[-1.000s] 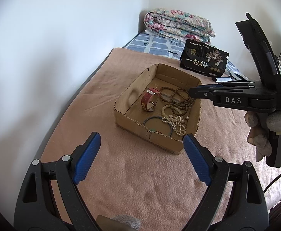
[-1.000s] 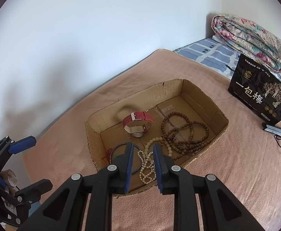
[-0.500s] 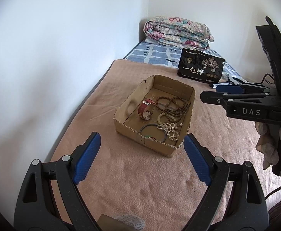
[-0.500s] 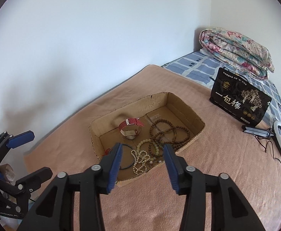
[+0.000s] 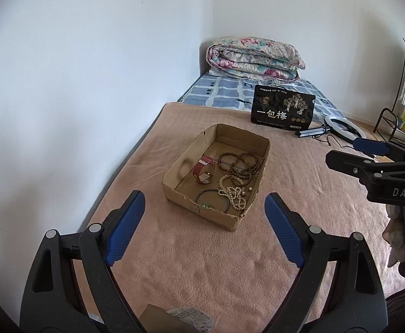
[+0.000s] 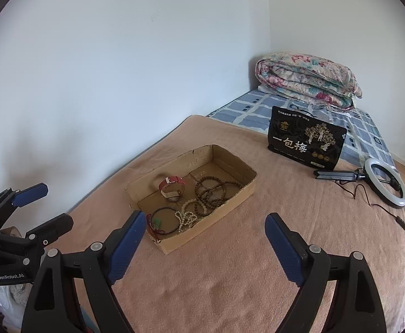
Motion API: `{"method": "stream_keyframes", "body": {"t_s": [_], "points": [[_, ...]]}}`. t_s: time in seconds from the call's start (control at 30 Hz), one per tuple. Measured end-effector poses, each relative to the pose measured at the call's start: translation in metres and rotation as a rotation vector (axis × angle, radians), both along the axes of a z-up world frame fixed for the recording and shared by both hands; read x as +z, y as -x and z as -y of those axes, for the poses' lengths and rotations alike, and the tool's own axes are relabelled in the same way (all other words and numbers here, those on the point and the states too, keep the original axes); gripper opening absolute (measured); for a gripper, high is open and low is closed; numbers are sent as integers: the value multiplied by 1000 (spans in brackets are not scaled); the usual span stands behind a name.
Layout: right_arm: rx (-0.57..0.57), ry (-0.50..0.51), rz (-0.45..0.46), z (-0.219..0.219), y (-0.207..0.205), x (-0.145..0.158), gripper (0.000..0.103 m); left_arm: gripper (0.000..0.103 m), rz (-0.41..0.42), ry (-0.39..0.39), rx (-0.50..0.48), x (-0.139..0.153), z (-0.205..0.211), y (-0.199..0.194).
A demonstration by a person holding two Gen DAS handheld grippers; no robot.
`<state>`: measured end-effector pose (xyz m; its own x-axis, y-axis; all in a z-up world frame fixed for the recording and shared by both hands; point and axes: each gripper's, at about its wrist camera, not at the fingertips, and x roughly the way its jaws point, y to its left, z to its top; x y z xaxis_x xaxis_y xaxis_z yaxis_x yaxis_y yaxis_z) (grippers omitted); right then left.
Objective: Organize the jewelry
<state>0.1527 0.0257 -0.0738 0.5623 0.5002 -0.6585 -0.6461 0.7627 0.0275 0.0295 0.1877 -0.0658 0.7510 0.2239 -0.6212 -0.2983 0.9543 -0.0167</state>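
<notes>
A shallow cardboard box [image 5: 176, 170] [image 6: 231, 206] sits on the pink blanket. It holds a red watch [image 5: 203, 168] [image 6: 172, 186], brown bead strings [image 5: 241, 163] [image 6: 212, 193], a cream bead necklace [image 5: 234, 191] [image 6: 185, 216] and a dark bangle [image 5: 212, 198] [image 6: 162, 216]. My left gripper [image 5: 204, 222] is open and empty, short of the box. My right gripper [image 6: 202, 237] is open and empty, short of the box; it also shows at the right of the left wrist view [image 5: 349, 155].
A black printed bag [image 5: 283, 108] [image 6: 306, 141] stands behind the box. A ring light on a small tripod [image 6: 385, 181] with its cable lies at the right. A folded floral quilt [image 5: 254, 58] lies at the far end by the wall.
Both grippers pulled back from the box. My right gripper opened from nearly shut to wide open and left the box's near edge.
</notes>
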Motion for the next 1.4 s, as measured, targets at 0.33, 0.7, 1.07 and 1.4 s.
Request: {"method": "stream_keyframes", "body": {"t_s": [0.33,0.7,1.07,1.4], "points": [[-108,-13,91,31,15,2,103,90,20,-18,-5,10,13,6],[-176,-31,95,52,19,-4,103,90,14,-20,-4,8,15,8],[-157,-23,103,49,24,-3,103,90,22,-25,1,7,17,9],[-157,-25,100,50,25,-3,103,90,22,-25,0,8,17,9]]}}
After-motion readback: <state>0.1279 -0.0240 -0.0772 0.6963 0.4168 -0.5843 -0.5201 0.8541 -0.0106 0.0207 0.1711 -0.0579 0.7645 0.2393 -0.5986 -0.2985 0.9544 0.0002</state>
